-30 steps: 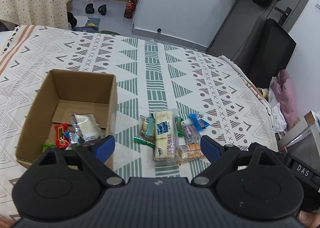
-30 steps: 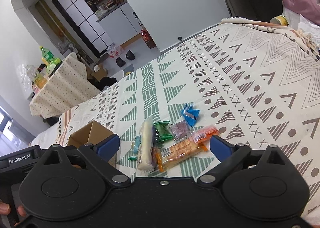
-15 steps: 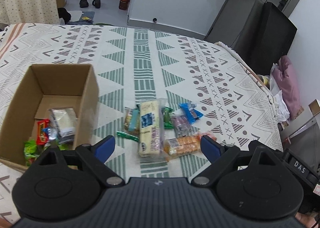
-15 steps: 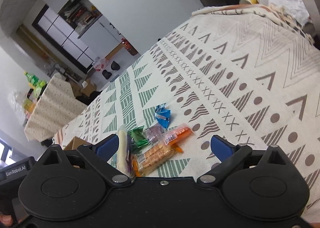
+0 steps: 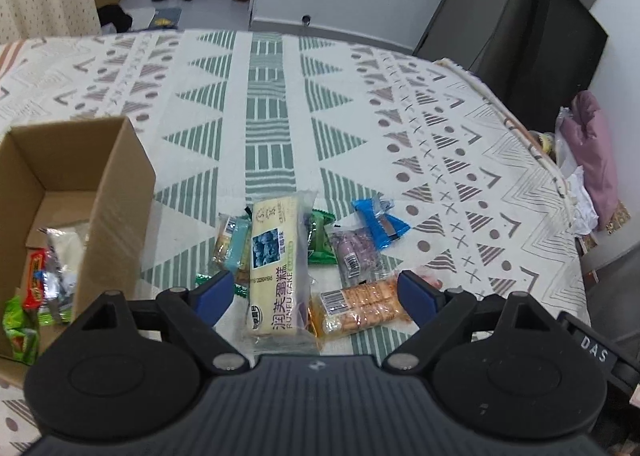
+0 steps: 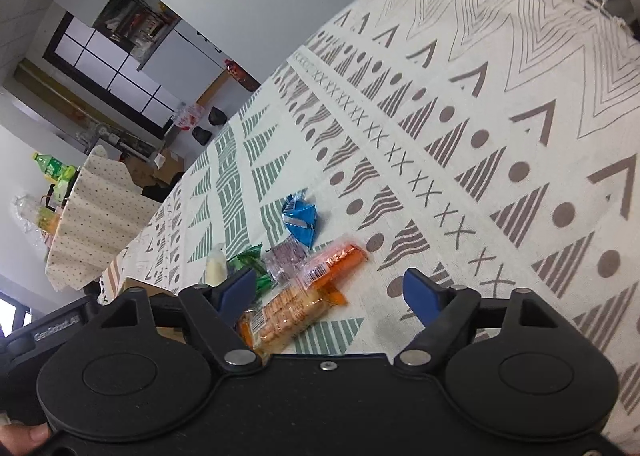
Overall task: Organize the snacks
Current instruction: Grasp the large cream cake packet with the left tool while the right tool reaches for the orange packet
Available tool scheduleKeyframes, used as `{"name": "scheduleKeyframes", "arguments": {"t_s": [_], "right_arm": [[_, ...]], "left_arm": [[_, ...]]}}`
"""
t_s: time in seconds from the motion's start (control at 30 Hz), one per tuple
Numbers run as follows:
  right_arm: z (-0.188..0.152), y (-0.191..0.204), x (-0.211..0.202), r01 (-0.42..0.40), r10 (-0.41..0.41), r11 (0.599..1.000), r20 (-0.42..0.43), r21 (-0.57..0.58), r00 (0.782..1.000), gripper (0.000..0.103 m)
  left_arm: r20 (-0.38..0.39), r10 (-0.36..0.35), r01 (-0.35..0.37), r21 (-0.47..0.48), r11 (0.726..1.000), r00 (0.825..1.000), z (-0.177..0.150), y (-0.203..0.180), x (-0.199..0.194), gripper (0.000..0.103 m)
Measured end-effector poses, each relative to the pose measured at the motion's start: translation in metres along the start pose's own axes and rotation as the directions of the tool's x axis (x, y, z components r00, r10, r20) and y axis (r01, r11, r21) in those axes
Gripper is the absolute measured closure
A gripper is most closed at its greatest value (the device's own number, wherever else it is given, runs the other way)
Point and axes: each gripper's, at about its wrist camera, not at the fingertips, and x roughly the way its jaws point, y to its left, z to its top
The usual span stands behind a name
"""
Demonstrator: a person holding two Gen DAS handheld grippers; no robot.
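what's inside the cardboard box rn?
Brown cardboard box holds a silver-white packet, a red wrapper and green wrappers. Its near wall hides the rest.

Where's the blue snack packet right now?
In the left wrist view the blue snack packet lies on the patterned cloth at the far right of the loose pile, just beyond the purple packet.
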Motion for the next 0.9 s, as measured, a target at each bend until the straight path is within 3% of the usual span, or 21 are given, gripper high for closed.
{"name": "scheduleKeyframes", "arguments": {"t_s": [0.57,0.67,0.73,0.9], "right_arm": [[0.003,0.011,0.039,0.069,-0.072,0.995,-0.041,-0.071,0.997,0.026],[0.004,0.015,0.044,0.076,-0.080,0.993,-0.039,-0.091,0.996,0.026],[0.004,0.017,0.047,0.088,-0.093,0.991,-0.039,-0.103,0.995,0.026],[0.006,0.018,0.054,0.118,-0.123,0.986,-0.033,-0.119,0.992,0.026]], "left_arm": [[-0.105,0.017,-0.019,-0.018,1.000,0.994,0.006,0.016,0.068,0.033],[-0.118,0.018,-0.022,-0.027,0.999,0.993,0.004,0.020,0.074,0.045],[-0.123,0.024,-0.028,-0.034,0.999,0.992,0.003,0.023,0.075,0.058],[-0.110,0.021,-0.026,-0.040,0.999,0.994,0.001,0.028,0.072,0.067]]}}
